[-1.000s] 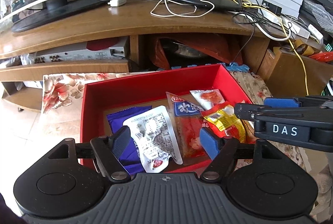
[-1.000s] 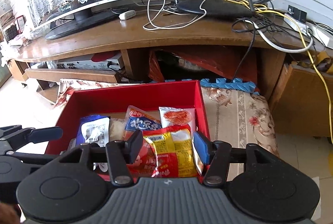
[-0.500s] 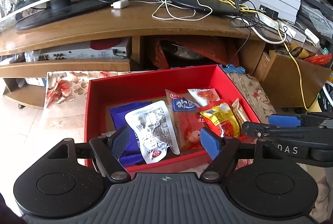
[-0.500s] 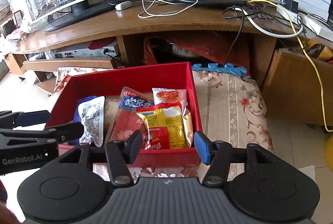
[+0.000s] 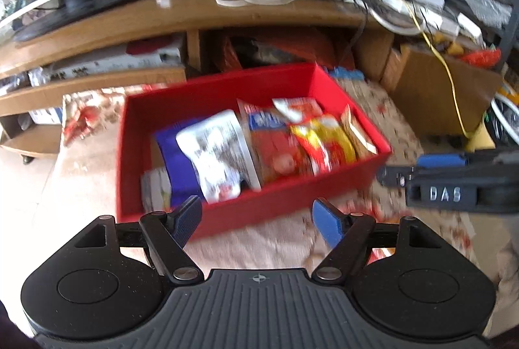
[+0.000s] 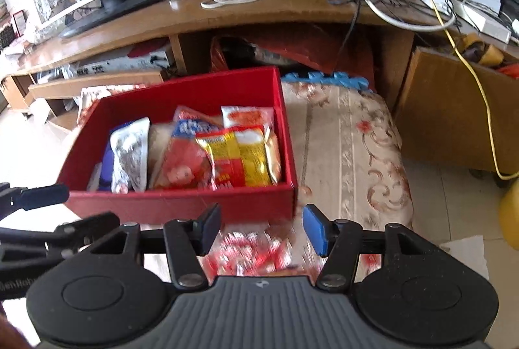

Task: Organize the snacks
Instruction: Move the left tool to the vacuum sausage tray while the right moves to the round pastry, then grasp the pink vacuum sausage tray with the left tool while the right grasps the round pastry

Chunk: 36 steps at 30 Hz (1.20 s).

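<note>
The red box [image 6: 181,206] on the floral cloth [image 6: 350,154] holds the snack packets [image 6: 240,157] side by side, while the left tool [image 5: 256,219] and right tool [image 6: 261,227] hover empty, spread wide, near its front wall.

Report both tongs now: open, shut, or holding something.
Left tongs: open, holding nothing, in front of the red box.
Right tongs: open, holding nothing, above a red-and-white packet.

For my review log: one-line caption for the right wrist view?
Open right tool above a red-and-white packet, near the red box of snacks.
</note>
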Available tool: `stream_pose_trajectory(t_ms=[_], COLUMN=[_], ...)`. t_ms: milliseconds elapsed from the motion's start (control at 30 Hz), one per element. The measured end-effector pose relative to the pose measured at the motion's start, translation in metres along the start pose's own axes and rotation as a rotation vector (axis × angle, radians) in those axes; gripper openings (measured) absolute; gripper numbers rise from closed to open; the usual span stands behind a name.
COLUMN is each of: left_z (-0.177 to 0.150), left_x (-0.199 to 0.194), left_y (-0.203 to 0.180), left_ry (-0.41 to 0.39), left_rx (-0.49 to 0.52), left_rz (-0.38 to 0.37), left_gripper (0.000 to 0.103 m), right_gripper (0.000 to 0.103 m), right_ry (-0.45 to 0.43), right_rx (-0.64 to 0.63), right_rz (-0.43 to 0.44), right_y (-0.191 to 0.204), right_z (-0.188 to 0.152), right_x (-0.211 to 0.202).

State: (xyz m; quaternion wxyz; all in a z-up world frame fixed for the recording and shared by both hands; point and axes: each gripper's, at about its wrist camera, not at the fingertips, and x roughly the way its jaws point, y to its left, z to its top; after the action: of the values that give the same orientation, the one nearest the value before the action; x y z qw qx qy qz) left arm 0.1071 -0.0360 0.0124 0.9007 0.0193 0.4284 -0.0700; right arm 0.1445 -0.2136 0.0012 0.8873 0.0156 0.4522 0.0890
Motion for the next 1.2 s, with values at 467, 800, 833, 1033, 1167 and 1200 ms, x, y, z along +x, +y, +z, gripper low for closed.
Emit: stream_pose_trajectory(t_ms=[467,800,833,1033,1167,1200], left_z=[-0.047,-0.066,-0.067,-0.076,-0.075,-0.075], left_x=[0.021,0.040,0.042,0.044,0.040,0.039], left_y=[-0.024,-0.037,-0.038,-0.048,-0.042,-0.040], left_ry=[0.192,0.277,0.285,0.294,0.282,0.284], left_rx=[0.055,0.131,0.137,0.188,0.166,0.155], left_rz=[-0.095,-0.069,-0.070,-0.067,-0.063,-0.069], left_gripper=[0.084,0.087,0.087,0.088,0.075,0.075], right_gripper=[0.054,0.054,0.054,0.054,0.054,0.054], right_ry=[0.068,0.084,0.086,0.101,0.113,0.118], right_rx=[0.019,0.008,0.008,0.011,0.025,0.029], right_rz=[0.002,0.018,0.018,0.013,0.000,-0.004], right_y=[-0.013,-0.011,-0.010,-0.013,-0.019,-0.021], right_z=[-0.018,-0.020,-0.021,-0.022,-0.024,-0.025], right_x=[0.007,0.009,0.010,0.013,0.016,0.017])
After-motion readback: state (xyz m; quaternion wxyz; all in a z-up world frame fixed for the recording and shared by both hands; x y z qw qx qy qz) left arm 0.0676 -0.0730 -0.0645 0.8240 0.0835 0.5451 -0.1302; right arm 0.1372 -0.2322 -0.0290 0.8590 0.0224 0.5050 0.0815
